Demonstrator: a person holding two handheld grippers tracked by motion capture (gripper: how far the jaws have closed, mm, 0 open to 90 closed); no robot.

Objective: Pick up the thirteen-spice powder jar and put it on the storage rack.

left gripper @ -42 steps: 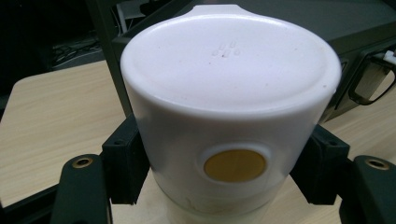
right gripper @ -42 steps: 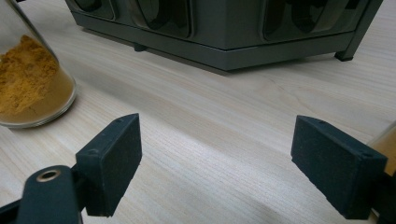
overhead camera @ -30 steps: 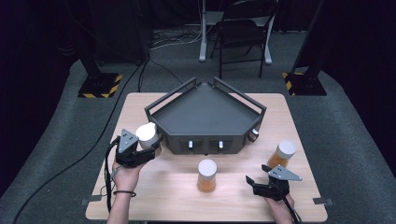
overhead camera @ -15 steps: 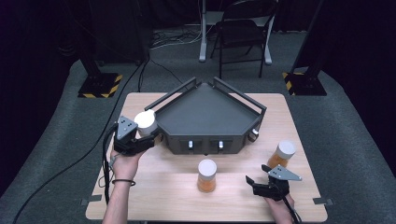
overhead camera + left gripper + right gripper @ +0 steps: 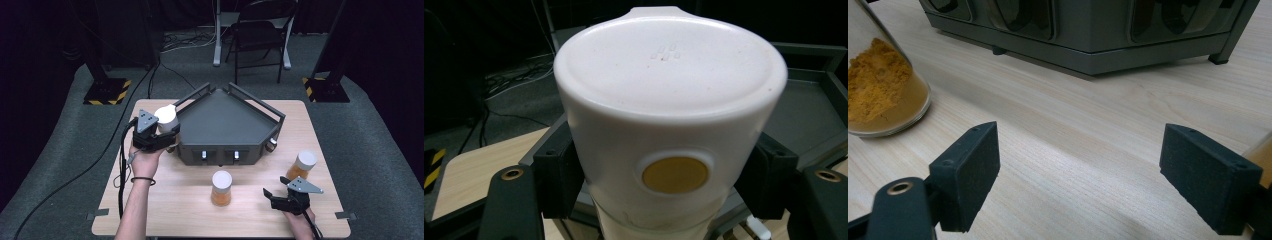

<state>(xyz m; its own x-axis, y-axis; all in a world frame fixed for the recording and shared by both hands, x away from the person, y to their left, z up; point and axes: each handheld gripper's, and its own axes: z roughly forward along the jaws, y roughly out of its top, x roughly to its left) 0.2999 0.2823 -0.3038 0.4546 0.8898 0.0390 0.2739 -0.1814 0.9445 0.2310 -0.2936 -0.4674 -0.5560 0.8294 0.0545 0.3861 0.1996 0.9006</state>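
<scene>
My left gripper (image 5: pixel 162 134) is shut on a white-lidded spice jar (image 5: pixel 165 117), lifted beside the left corner of the dark grey tray rack (image 5: pixel 227 122). In the left gripper view the jar's white lid (image 5: pixel 671 100) with a yellow dot sits between both black pads (image 5: pixel 556 177), and the rack's tray (image 5: pixel 809 112) lies behind it. A second jar of orange powder (image 5: pixel 221 188) stands on the table in front of the rack. A third jar (image 5: pixel 302 165) stands at the right. My right gripper (image 5: pixel 274 196) rests open near the table's front right; its pads (image 5: pixel 970 170) hold nothing.
The wooden table (image 5: pixel 170 210) stands on grey carpet. The rack has a raised rail around its top and small knobs on its front face (image 5: pixel 220 155). A chair (image 5: pixel 260 35) and stand bases with yellow-black stripes (image 5: pixel 107 92) are behind the table.
My left gripper has risen with the white-lidded jar and moved forward toward the rack's left corner. The right gripper and the two standing jars stayed put.
</scene>
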